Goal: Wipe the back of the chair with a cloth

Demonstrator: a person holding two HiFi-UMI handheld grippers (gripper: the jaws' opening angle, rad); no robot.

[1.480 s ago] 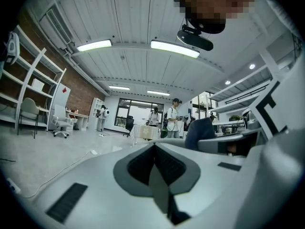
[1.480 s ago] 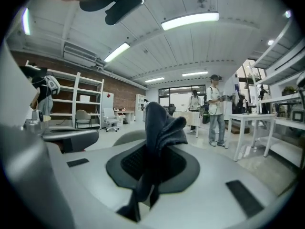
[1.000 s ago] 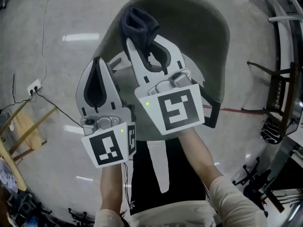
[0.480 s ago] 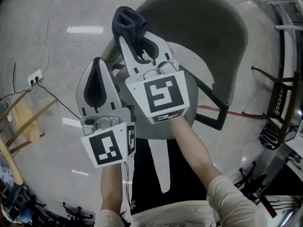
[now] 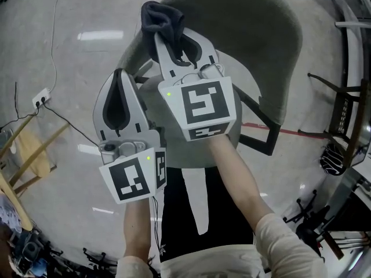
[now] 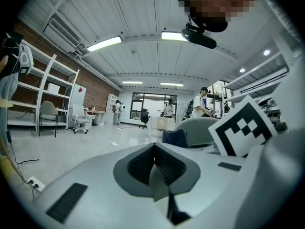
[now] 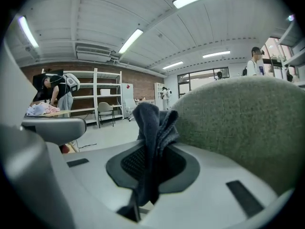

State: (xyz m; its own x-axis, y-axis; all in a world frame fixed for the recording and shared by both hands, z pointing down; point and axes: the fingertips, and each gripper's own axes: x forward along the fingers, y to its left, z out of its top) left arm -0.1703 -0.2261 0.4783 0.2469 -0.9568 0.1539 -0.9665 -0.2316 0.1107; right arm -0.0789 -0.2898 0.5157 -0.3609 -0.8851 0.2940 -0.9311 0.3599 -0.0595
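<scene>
Right tool carried cloth leftward across chair back, now at its left edge.

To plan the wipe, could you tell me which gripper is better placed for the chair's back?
The right gripper: it is shut on the dark blue cloth beside the grey-green fabric chair's back. The left gripper is shut, empty, and farther from it.

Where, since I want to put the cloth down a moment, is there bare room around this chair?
Bare floor lies left of the backrest, out to the cable. The seat strip right of the right gripper, which holds the cloth, is free but narrow. Crowded: dark frames at the right edge, wooden frame lower left.
</scene>
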